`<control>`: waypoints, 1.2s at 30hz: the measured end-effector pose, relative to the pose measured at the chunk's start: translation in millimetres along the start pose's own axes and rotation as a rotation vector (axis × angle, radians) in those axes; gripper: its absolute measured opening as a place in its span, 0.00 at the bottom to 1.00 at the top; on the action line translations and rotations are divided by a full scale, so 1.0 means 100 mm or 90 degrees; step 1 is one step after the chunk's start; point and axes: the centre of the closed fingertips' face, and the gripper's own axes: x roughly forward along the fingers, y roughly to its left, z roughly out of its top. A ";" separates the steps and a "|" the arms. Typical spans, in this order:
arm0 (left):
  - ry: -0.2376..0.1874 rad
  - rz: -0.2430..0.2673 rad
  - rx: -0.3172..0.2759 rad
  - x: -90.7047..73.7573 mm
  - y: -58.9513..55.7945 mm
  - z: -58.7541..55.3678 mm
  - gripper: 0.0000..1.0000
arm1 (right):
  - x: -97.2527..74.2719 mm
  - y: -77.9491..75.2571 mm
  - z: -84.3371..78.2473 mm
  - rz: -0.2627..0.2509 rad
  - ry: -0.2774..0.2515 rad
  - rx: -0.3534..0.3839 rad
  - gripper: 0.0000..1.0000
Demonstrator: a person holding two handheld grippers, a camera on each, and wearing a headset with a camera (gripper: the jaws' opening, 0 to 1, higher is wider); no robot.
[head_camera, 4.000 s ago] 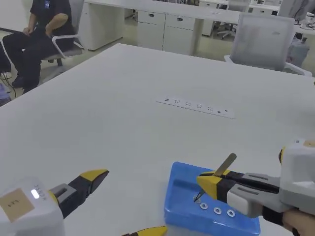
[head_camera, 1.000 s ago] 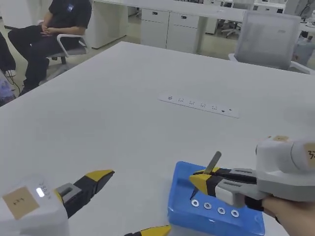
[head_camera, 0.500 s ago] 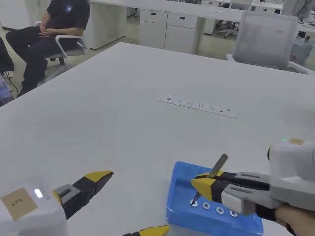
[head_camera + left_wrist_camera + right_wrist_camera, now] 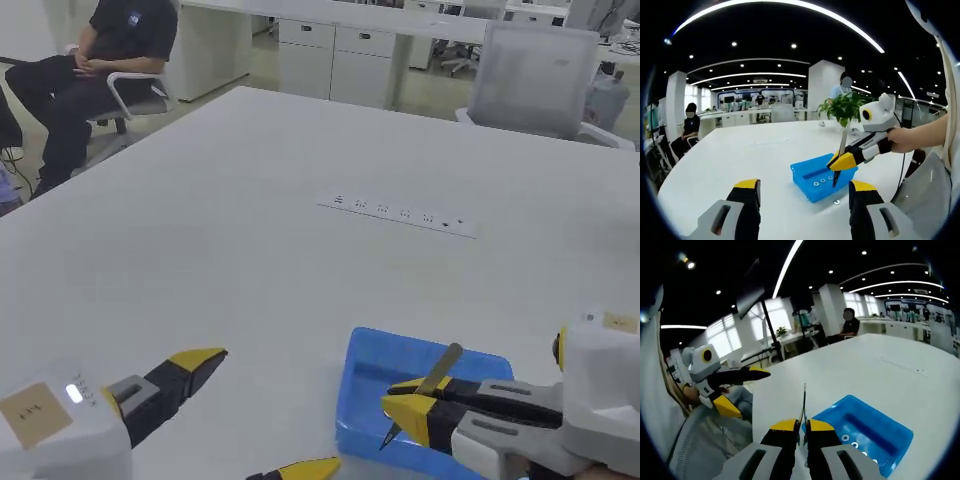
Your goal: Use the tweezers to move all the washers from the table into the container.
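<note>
One washer (image 4: pixel 836 202) by the container (image 4: pixel 390 360) edge: probably thin and slick, pinch its rim. Right gripper (image 4: pixel 803 426) clamps tweezers (image 4: pixel 804 405), left gripper (image 4: pixel 272 410) gapes.

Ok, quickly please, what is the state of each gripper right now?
Left gripper: open, jaws wide apart, holding nothing.
Right gripper: shut on the tweezers.

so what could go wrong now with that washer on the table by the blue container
The small metal washer lies flat on the white table close beside the blue plastic container; the thin metal tweezers may slip and flick it away. The right gripper hangs close to the container and could nudge it, while the open left gripper is not steadying it.
</note>
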 end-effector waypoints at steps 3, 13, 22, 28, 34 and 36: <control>0.000 0.000 0.000 0.00 0.00 0.00 0.72 | 0.02 0.02 -0.08 0.002 0.017 -0.010 0.04; 0.000 0.000 -0.002 -0.01 0.00 0.00 0.72 | 0.08 0.05 -0.32 0.005 0.069 -0.041 0.04; 0.000 -0.001 -0.001 -0.01 0.00 0.00 0.72 | 0.09 0.00 -0.47 -0.007 0.091 -0.045 0.04; 0.002 -0.002 0.000 0.00 0.00 0.00 0.72 | 0.11 0.01 -0.53 -0.011 0.094 -0.051 0.04; 0.002 -0.002 0.000 0.00 -0.01 0.00 0.72 | 0.12 -0.02 -0.53 -0.017 0.095 -0.065 0.04; 0.002 -0.002 0.000 0.00 -0.01 0.00 0.72 | 0.13 -0.02 -0.54 -0.014 0.095 -0.064 0.04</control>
